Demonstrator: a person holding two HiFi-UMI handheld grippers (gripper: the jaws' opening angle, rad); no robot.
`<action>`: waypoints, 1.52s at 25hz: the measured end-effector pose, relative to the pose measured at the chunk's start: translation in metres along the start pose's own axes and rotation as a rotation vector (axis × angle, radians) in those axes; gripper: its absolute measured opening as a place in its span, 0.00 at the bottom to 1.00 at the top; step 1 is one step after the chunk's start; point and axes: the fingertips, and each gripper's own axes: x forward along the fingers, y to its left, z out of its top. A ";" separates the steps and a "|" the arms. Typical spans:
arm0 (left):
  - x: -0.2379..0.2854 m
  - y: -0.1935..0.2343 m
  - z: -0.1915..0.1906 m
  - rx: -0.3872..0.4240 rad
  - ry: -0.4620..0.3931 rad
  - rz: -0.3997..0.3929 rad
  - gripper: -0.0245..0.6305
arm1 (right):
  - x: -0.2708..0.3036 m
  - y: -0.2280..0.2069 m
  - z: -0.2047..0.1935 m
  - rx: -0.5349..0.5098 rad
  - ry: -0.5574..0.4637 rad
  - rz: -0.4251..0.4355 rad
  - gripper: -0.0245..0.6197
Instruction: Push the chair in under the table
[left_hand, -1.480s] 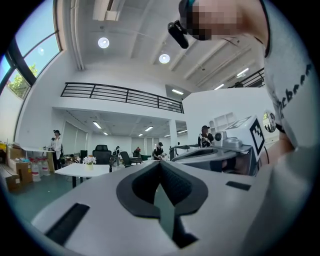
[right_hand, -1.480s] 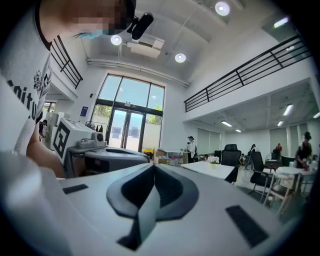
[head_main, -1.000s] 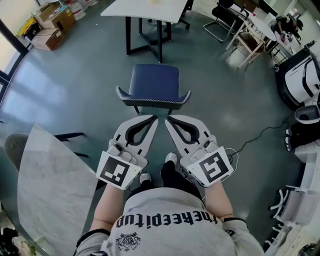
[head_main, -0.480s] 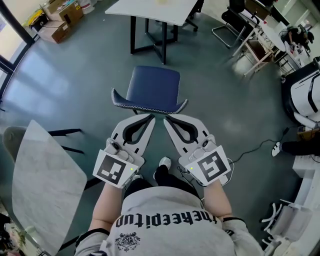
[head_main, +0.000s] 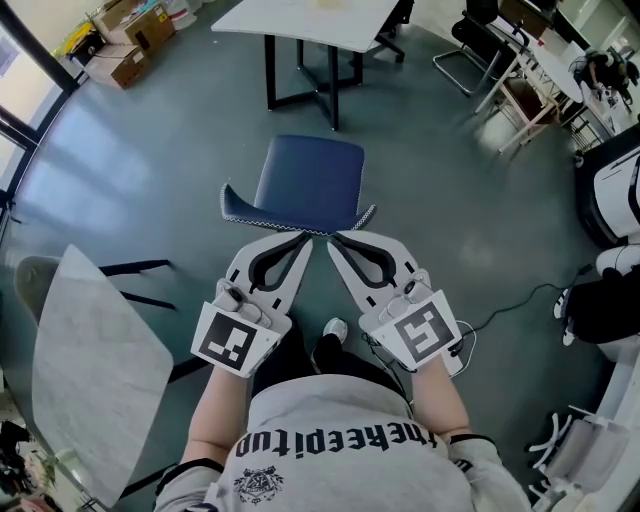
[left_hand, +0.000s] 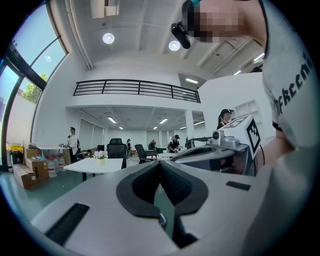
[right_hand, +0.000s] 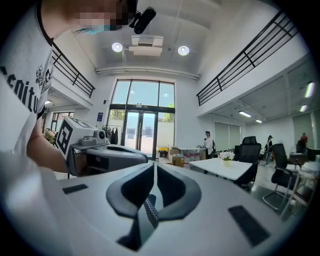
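Floor (head_main: 150, 190): chair (head_main: 305, 178) at hand-held grippers' (head_main: 322, 238) tips.

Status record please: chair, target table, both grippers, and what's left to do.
chair: blue chair, backrest toward the person, seat toward the table
table: white table ahead, bare floor between it and the chair
left gripper: shut, tip at the backrest's top edge
right gripper: shut, tip at the backrest beside the left one
nearby: marble table at left
remaining: chair not yet under the table
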 end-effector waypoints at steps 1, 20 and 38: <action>0.002 0.003 0.000 0.006 0.005 -0.002 0.06 | 0.003 -0.002 0.000 -0.001 0.003 -0.002 0.06; 0.027 0.076 -0.060 0.299 0.207 -0.216 0.07 | 0.080 -0.028 -0.048 0.013 0.185 -0.076 0.19; 0.017 0.108 -0.168 0.423 0.481 -0.388 0.31 | 0.093 -0.022 -0.148 -0.084 0.498 -0.042 0.30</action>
